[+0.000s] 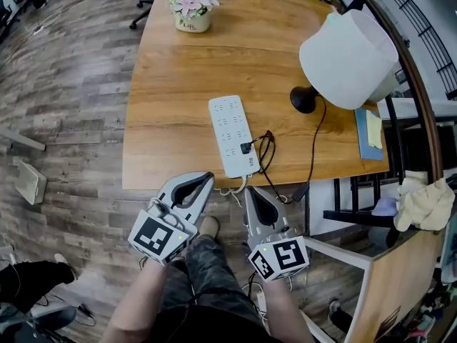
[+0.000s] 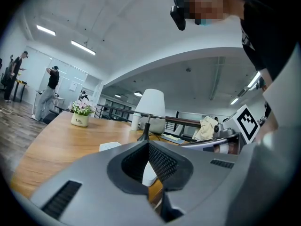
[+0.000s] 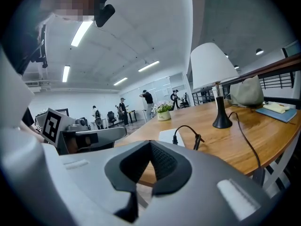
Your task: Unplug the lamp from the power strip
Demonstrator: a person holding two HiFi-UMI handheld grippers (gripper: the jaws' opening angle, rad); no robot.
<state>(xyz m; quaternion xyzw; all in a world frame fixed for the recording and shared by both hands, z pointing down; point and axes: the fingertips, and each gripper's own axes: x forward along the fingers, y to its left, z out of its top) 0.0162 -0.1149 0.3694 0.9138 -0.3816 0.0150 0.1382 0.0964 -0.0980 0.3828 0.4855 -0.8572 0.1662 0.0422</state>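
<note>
Overhead first, head view: the white power strip (image 1: 232, 134) lies flat on the wooden tabletop (image 1: 171, 84), close to its near edge. The lamp's black plug (image 1: 246, 148) is seated in a socket on the power strip's right side. The black cord (image 1: 314, 145) loops beside the power strip, hangs over the tabletop edge, then runs back up to the lamp (image 1: 348, 59). That lamp stands upright, well right of and beyond the power strip, white shade over a dark base. A flower pot (image 1: 193, 11) sits far beyond the power strip near the back edge. A blue book (image 1: 369, 134) lies far right of the power strip, past the lamp. The left gripper (image 1: 206, 179) and right gripper (image 1: 251, 193) are both held off the tabletop, just short of the power strip's near end, touching nothing. Left gripper view: jaws pressed together at the tips, nothing pinched; the power strip shows ahead of them, with the lamp farther behind it. Right gripper view: jaws likewise closed tight and empty; the plug stands up from the power strip ahead, and the cord curls off toward the lamp at right.
</note>
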